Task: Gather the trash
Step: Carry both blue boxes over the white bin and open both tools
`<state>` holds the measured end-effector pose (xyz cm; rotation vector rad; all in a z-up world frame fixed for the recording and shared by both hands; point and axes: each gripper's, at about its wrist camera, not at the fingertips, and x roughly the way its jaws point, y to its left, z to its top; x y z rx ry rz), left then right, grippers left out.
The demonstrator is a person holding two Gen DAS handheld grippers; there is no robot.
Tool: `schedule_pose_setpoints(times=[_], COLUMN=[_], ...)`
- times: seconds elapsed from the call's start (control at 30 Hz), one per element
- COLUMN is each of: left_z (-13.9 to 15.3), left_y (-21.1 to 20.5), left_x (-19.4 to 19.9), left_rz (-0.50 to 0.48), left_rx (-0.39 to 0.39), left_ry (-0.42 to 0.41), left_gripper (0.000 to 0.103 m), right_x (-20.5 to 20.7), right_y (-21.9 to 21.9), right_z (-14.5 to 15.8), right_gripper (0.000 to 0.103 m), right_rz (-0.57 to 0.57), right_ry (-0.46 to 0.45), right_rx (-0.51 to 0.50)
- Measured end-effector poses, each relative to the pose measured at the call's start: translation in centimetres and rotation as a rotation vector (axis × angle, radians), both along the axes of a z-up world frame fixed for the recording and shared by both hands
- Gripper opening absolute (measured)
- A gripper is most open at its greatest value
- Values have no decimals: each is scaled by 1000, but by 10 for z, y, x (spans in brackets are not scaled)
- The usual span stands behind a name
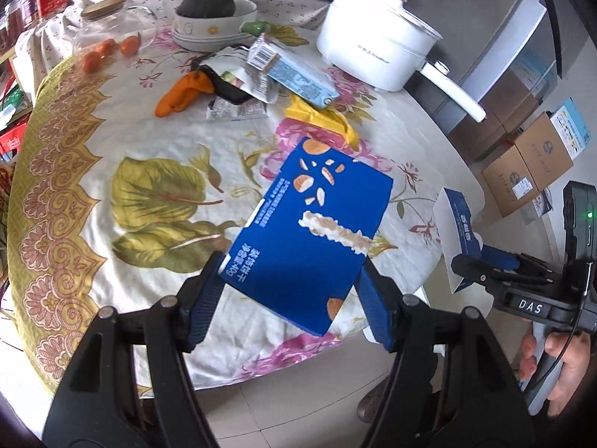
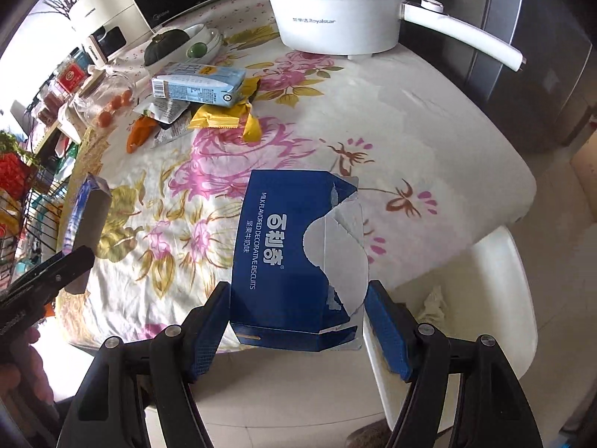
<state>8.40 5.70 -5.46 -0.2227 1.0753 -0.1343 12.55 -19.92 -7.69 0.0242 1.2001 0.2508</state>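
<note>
1. The left gripper (image 1: 291, 291) pinches a blue biscuit box (image 1: 313, 231) between its blue-padded fingers (image 1: 203, 298), holding it tilted above the near edge of the floral-clothed surface (image 1: 149, 149).
2. The right gripper (image 2: 296, 321) clamps a torn blue biscuit carton (image 2: 294, 257), lettered "Milk Flavored Decorative Biscuits", its fingers (image 2: 388, 332) pressing both side walls; the carton hangs over the surface's near edge, above a white chair (image 2: 496, 298).
3. More trash lies in a heap toward the far side of the surface: a light-blue milk carton (image 1: 294, 71) on its side, a yellow wrapper (image 1: 321, 119) just beside it, an orange wrapper (image 1: 183, 93), and crumpled foil packets (image 1: 238, 86).
4. A white Royalstar electric pot (image 2: 335, 11) stands at the far edge; a dark green squash (image 1: 205, 5) rests in a bowl (image 1: 212, 30) behind the heap.
5. Small oranges (image 1: 108, 52) sit near a glass jar (image 1: 104, 22).
</note>
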Motion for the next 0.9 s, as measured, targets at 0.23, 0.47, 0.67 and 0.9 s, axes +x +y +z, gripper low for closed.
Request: schedule_pose_setpoints(times=[0.23,0.47,0.67,0.9], left_z=[-4,-9,-16,-34], left_y=[-44,-94,-148,-202], left_x=[3,5,3,3], left_rz=[-119,-206,-309,-406], left_rx=[37,37,42,46], left_ry=[-9,-22,-42,-23], left_gripper=[69,69,69,69], right_x=[-15,-27,-41,-53], right_y=[-61,-110,-147,-183], right_z=[2,-10,-15,-20], right_gripper=[74,74,74,74], right_rz=[-67,-122,-160,-208], right_ry=[-28,-22,-18,-15], right_rx=[-32,-60,-77,-89])
